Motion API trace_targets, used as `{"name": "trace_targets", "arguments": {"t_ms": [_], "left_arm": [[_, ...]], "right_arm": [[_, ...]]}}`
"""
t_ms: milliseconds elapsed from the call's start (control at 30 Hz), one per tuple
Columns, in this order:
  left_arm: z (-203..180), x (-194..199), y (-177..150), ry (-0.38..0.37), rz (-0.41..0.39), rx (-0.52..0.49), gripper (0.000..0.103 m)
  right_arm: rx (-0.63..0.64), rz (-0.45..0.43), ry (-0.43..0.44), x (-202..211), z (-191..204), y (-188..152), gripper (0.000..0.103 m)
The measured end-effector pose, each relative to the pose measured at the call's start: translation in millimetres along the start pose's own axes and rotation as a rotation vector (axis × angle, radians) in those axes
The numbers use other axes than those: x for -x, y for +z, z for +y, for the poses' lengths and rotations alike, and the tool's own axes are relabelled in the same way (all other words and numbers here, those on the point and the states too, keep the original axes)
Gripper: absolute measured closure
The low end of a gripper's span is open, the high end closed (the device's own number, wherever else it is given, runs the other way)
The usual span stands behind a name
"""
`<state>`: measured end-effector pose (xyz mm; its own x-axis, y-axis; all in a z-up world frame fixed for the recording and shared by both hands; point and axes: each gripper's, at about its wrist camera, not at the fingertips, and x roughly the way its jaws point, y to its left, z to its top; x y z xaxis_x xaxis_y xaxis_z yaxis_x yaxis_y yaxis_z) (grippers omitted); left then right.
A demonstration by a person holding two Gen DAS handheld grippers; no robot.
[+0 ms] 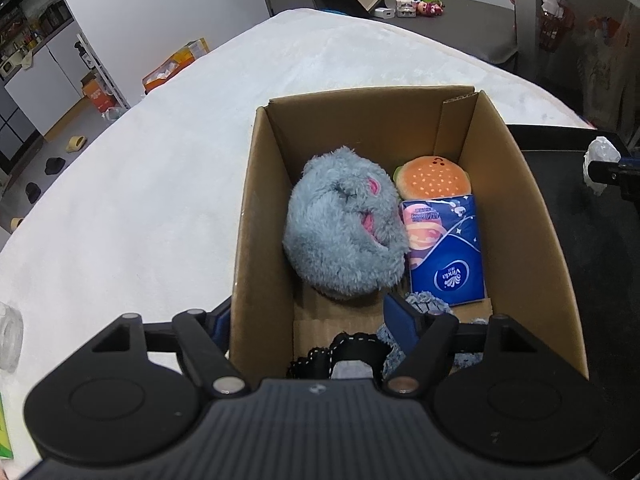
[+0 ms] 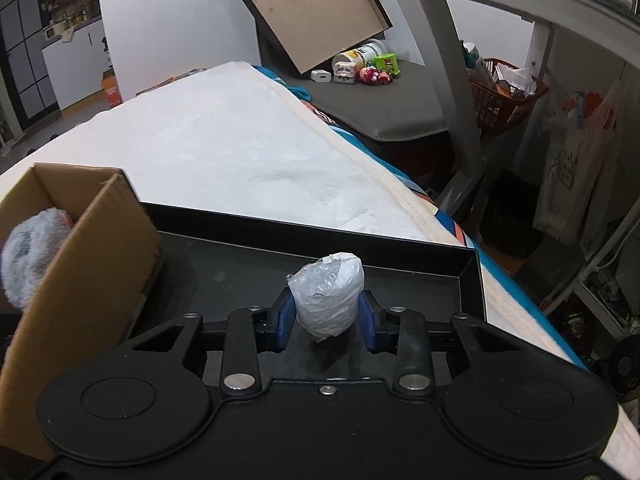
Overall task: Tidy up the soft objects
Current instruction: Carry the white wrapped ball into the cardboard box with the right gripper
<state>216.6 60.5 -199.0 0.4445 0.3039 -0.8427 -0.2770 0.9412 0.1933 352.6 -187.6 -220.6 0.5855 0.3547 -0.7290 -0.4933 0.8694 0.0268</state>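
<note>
An open cardboard box (image 1: 520, 208) holds a grey plush toy (image 1: 344, 224), a burger plush (image 1: 432, 178), a blue tissue pack (image 1: 444, 248) and some grey and black lace-edged fabric (image 1: 352, 354) at its near end. My left gripper (image 1: 312, 316) is open. One finger is outside the box's left wall and the other is inside, with nothing pinched. My right gripper (image 2: 326, 312) is shut on a white plastic-wrapped bundle (image 2: 328, 296) over the black tray (image 2: 400, 248). The same bundle (image 1: 598, 162) shows at the right edge of the left wrist view.
Box (image 2: 80, 264) and tray stand side by side on a white fluffy blanket (image 1: 140, 200). Beyond it a grey bench (image 2: 400, 96) carries a tilted brown board (image 2: 312, 8), a can and small toys. A red basket (image 2: 504, 100) sits under a desk on the right.
</note>
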Motion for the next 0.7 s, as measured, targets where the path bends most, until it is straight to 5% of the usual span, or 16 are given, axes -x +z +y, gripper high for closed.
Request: {"name": "trace_targets", "arguments": {"t_ms": [700], "left_arm": [[26, 20, -12, -0.053, -0.062, 0.067, 0.029]], "right_arm": [[0.043, -0.036, 0.046, 58, 45, 29, 0.070]]}}
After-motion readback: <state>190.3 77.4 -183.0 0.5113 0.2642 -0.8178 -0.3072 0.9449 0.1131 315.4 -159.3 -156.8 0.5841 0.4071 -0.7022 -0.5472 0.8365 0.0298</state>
